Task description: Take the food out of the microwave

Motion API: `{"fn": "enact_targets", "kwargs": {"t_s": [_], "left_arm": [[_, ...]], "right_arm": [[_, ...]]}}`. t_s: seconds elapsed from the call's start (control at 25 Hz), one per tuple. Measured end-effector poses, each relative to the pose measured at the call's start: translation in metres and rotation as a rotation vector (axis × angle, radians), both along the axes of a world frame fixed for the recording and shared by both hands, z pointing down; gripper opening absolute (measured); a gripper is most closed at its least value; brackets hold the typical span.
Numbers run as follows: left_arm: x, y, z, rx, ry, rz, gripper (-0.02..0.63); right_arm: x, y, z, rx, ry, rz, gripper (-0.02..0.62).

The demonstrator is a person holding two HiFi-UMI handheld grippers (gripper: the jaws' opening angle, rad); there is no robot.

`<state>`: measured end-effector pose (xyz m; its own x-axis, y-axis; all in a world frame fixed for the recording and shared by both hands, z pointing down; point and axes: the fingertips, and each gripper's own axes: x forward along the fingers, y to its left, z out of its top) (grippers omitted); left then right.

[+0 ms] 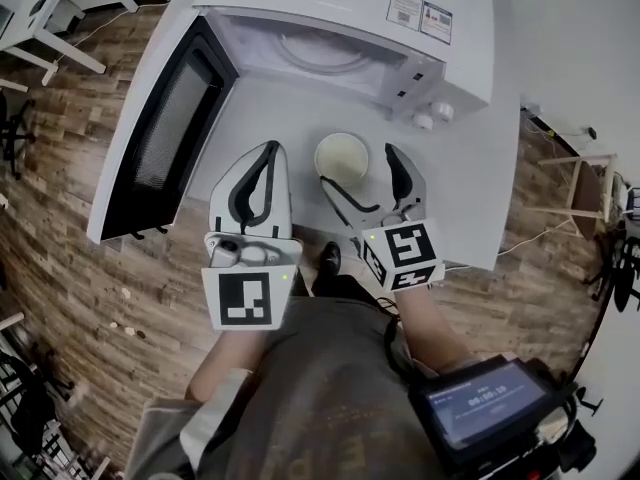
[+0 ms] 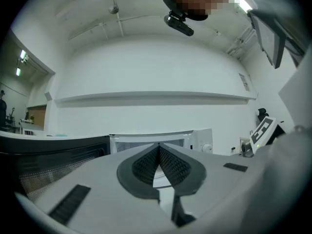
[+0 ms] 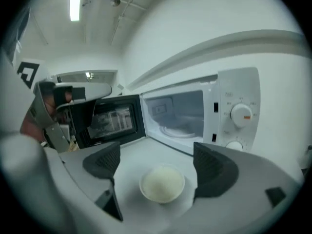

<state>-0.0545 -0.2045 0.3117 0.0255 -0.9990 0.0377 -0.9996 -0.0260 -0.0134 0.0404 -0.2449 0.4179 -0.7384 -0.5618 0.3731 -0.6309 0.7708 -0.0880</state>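
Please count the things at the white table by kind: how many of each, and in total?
Microwave: 1
Bowl of food: 1
Claws: 2 (left claw, right claw)
Total: 4

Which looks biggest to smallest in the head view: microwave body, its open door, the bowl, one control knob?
1. White microwave body
2. Open dark-windowed door: a close second, and wide-angle stretch makes the gap unsure
3. Round white bowl of pale food
4. Small white control knob: clearly smallest
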Motion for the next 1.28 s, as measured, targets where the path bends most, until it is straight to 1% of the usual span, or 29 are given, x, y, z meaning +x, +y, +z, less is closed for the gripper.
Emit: {"fn": "enact_targets", "kwargs": {"t_s": [0.08, 0.16, 0.2, 0.24, 0.32, 0.4, 0.44, 0.56, 0.64, 0.92, 1.28], "left_arm": [[0.004, 0.001, -0.011, 0.019, 0.013, 0.005, 0.006], [0.01, 0.001, -0.023, 0.036, 0.011, 0.012, 0.006], [0.012, 0.002, -0.028, 0.041, 0.007, 0.015, 0.006], [0.014, 0.002, -0.034, 0.048, 0.004, 0.015, 0.006], [0.018, 0.005, -0.045, 0.067, -0.001, 0.015, 0.006], [0.022, 0.006, -0.057, 0.088, -0.006, 0.016, 0.006], [0.025, 0.007, -0.063, 0.099, -0.012, 0.018, 0.006], [0.031, 0.009, -0.083, 0.133, -0.028, 0.023, 0.006], [0.035, 0.011, -0.093, 0.148, -0.027, 0.022, 0.006], [0.05, 0.02, -0.103, 0.182, -0.06, 0.029, 0.006], [0.047, 0.029, -0.106, 0.189, -0.067, 0.012, 0.006]], "right_arm": [[-0.003, 0.001, -0.031, 0.053, -0.061, -0.013, 0.413], [-0.005, 0.003, -0.063, 0.102, -0.127, -0.028, 0.258], [-0.006, 0.004, -0.078, 0.122, -0.159, -0.032, 0.212], [-0.006, 0.005, -0.092, 0.14, -0.188, -0.032, 0.191], [-0.006, 0.009, -0.118, 0.179, -0.234, -0.035, 0.107], [-0.007, 0.015, -0.142, 0.227, -0.257, -0.041, 0.05], [-0.008, 0.018, -0.153, 0.256, -0.261, -0.044, 0.034], [-0.006, 0.025, -0.183, 0.343, -0.26, -0.046, 0.022], [-0.002, 0.027, -0.195, 0.373, -0.265, -0.046, 0.013], [0.009, 0.036, -0.202, 0.402, -0.266, -0.055, 0.008], [0.006, 0.043, -0.203, 0.41, -0.278, -0.069, 0.008]]}}
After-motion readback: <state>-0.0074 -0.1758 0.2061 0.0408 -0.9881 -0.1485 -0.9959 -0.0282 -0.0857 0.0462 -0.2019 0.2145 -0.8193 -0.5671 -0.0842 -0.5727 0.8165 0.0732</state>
